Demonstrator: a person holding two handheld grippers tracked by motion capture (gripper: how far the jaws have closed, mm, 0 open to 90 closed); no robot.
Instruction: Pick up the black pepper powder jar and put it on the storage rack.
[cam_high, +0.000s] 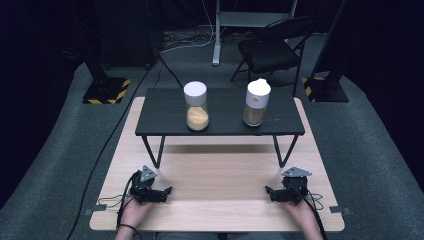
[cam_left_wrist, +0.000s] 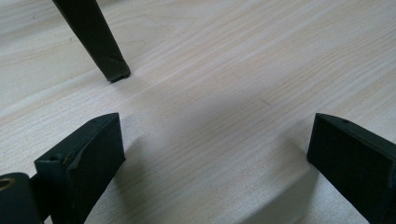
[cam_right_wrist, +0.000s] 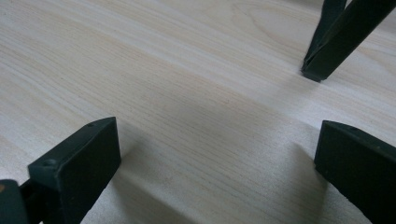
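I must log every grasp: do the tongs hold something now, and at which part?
Nothing is held. The left tongs and the right tongs are both open above the bare wooden table.

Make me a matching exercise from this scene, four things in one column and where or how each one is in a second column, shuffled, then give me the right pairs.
Things:
1. jar with the flat white lid
2. jar with the domed white lid
3. left hand-held gripper
4. folding chair

Places or states:
A. on the floor behind the tables
B. left half of the black stand, orange-tan contents
C. low over the wooden table, jaws open
D. right half of the black stand, brownish contents

Pairs: 1-B, 2-D, 3-C, 4-A
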